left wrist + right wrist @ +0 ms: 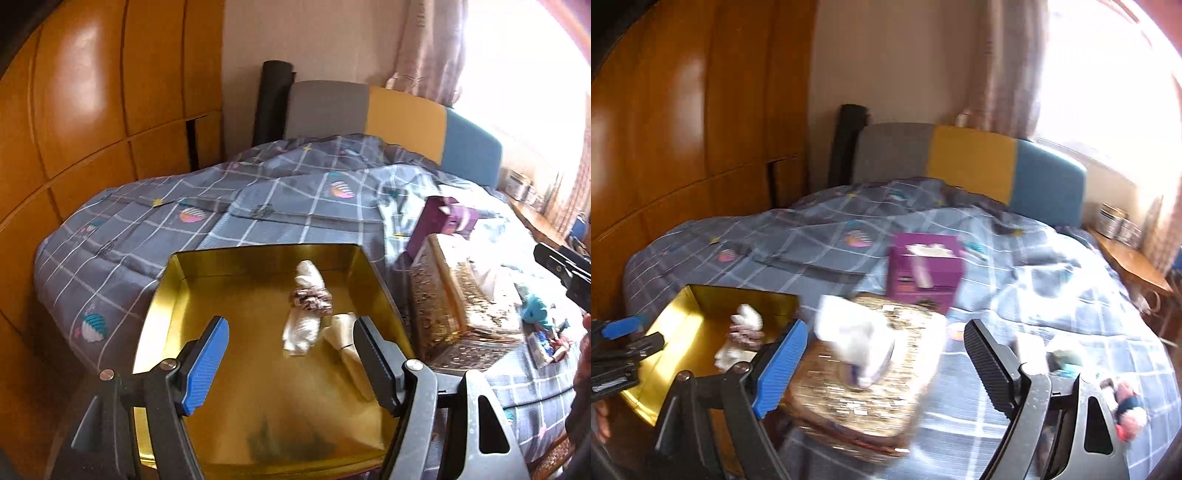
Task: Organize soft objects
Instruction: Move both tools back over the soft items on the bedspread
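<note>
Two soft items lie inside the open gold metal tin [173,295]: a white rolled cloth bundle [304,306] ringed at its middle by a pink-and-brown patterned scrunchie [312,301], and just beside it, toward the tin's right wall, a cream folded cloth strip [349,347]. The tin rests on the grey checked quilt [147,229] near the bed's left edge. The left gripper [291,354] hangs above the tin with its jaws spread wide and nothing between them — the blue pad [207,365] on one side, the black pad [373,362] on the other, the cream strip partly hidden behind the black one.

To the right of the tin stands a gold sequinned tissue box [864,391] with white tissue [855,341] rising from its top; beyond it, a purple cardboard box [925,269]. The right gripper [882,365] is held above the tissue box, jaws likewise released and empty. Small coloured objects [1126,410] lie on the quilt at far right — possibly soft toys, though blur prevents identification. A headboard of grey, yellow and blue panels [402,122] closes the bed; glossy wooden wardrobe doors [92,92] stand at left.
</note>
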The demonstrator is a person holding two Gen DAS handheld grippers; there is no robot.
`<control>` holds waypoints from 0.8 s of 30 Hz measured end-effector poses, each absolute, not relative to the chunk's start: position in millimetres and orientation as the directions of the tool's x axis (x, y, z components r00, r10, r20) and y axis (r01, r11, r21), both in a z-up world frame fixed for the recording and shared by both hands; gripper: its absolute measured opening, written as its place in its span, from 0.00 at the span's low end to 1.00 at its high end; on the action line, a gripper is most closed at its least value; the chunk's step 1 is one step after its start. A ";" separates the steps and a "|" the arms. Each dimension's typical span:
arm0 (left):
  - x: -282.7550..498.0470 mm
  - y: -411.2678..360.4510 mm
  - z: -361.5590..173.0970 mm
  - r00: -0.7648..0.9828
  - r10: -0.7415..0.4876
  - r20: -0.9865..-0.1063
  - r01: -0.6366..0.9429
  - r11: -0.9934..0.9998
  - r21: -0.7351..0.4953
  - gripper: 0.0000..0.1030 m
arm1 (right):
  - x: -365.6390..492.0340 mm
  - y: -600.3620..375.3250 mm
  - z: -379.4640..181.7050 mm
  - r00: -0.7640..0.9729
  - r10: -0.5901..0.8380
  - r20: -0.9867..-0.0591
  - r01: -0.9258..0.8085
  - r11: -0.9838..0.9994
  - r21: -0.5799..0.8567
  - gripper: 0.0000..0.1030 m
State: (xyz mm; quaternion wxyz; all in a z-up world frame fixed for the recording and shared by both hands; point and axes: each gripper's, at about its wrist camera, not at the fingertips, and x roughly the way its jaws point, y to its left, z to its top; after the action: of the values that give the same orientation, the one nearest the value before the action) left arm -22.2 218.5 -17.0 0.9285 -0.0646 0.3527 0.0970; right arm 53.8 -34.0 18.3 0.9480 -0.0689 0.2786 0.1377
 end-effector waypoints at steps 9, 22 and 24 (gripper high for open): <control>-11.2 180.1 15.8 0.789 -0.013 -0.614 -0.053 0.995 -0.089 0.69 | 80.2 -160.3 25.0 0.840 0.010 -0.542 -0.025 0.999 -0.021 0.88; 43.8 25.5 60.9 0.709 -0.290 -0.643 0.319 0.945 -0.075 0.67 | 103.5 -358.8 -37.2 0.702 -0.224 -0.676 0.479 0.851 0.216 0.91; 59.5 -1.9 57.0 0.664 -0.310 -0.681 0.352 0.932 -0.080 0.67 | 99.7 -371.2 -37.6 0.709 -0.213 -0.673 0.500 0.824 0.267 0.91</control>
State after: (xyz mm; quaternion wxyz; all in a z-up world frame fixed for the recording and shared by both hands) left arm 59.5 -1.9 57.0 0.9116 0.0292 0.3677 -0.1816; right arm 99.7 -371.2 -37.6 0.8975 0.2207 0.3260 -0.1986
